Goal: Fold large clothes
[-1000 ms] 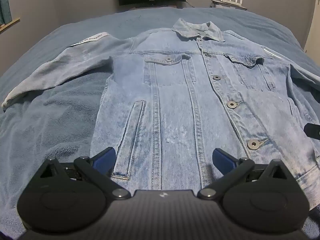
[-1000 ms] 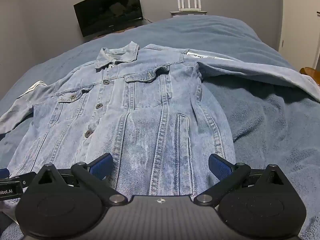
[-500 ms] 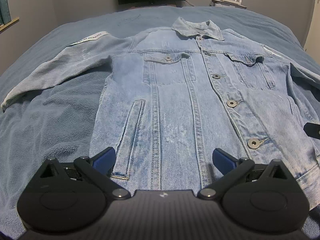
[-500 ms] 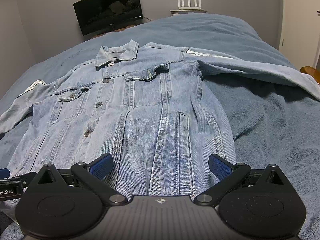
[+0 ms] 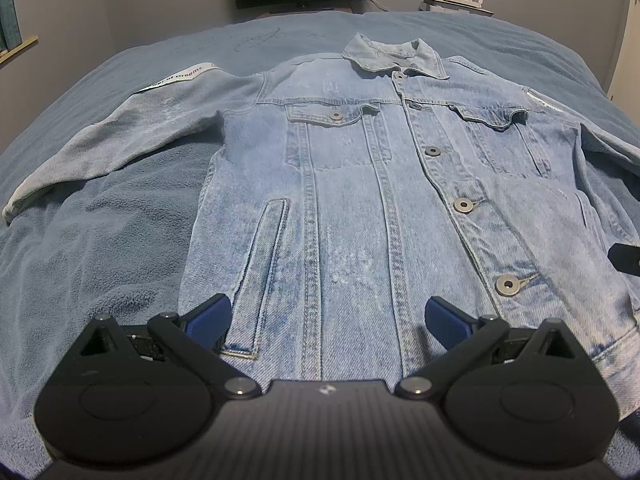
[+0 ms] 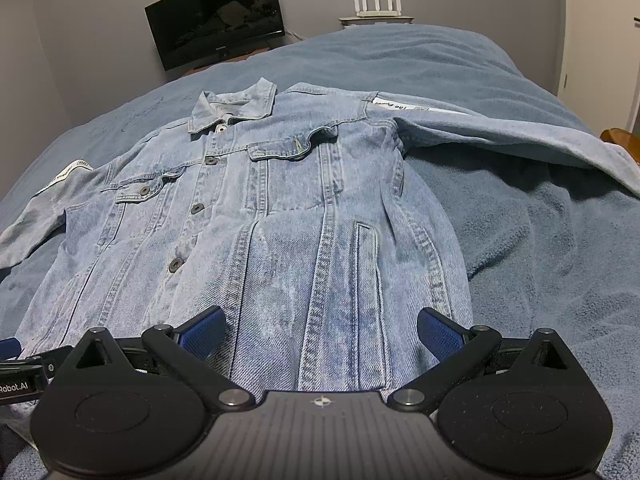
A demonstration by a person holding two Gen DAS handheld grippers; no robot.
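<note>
Little had moved since the earlier frames: both views sat slightly lower over the hem. Left gripper (image 5: 326, 318) and right gripper (image 6: 320, 330) hung with jaws wide apart, holding nothing, above the denim jacket (image 5: 360, 200), which lay buttoned and face-up on the bed (image 5: 100, 240), sleeves spread toward its side edges, collar toward the far edge. Folding appeared unstarted; next likely required pinching a sleeve or hem

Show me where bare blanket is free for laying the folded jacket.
Bare blanket lies between the left sleeve and the jacket body; more below the right sleeve, and beyond the collar. The middle is covered.
</note>
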